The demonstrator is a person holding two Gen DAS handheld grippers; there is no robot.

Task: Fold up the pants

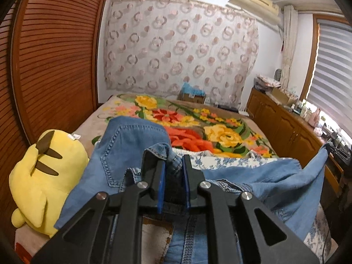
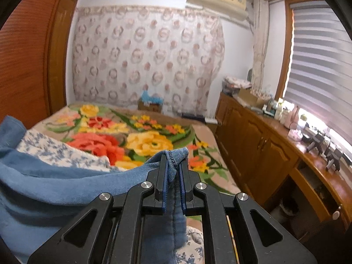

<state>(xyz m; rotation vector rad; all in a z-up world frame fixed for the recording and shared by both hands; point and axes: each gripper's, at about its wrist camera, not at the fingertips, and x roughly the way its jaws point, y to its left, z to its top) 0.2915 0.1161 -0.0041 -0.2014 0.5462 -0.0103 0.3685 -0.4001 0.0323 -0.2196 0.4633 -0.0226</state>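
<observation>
The pants are light blue jeans (image 1: 132, 145), held up above a bed. My left gripper (image 1: 173, 165) is shut on the jeans' waistband; a back pocket with white stitching hangs to its left. The denim stretches rightward to a far corner (image 1: 323, 154) where the other gripper holds it. My right gripper (image 2: 173, 165) is shut on a stitched hem of the jeans (image 2: 176, 156), and the denim (image 2: 55, 182) sags away to the left. Both pairs of jaws pinch cloth between blue pads.
The bed has a bright floral blanket (image 1: 198, 118) and a blue-and-white floral cloth (image 2: 55, 151). A yellow plush toy (image 1: 44, 171) lies at the bed's left edge by a slatted wooden wardrobe (image 1: 55, 55). A wooden cabinet (image 2: 264, 145) with clutter runs along the right.
</observation>
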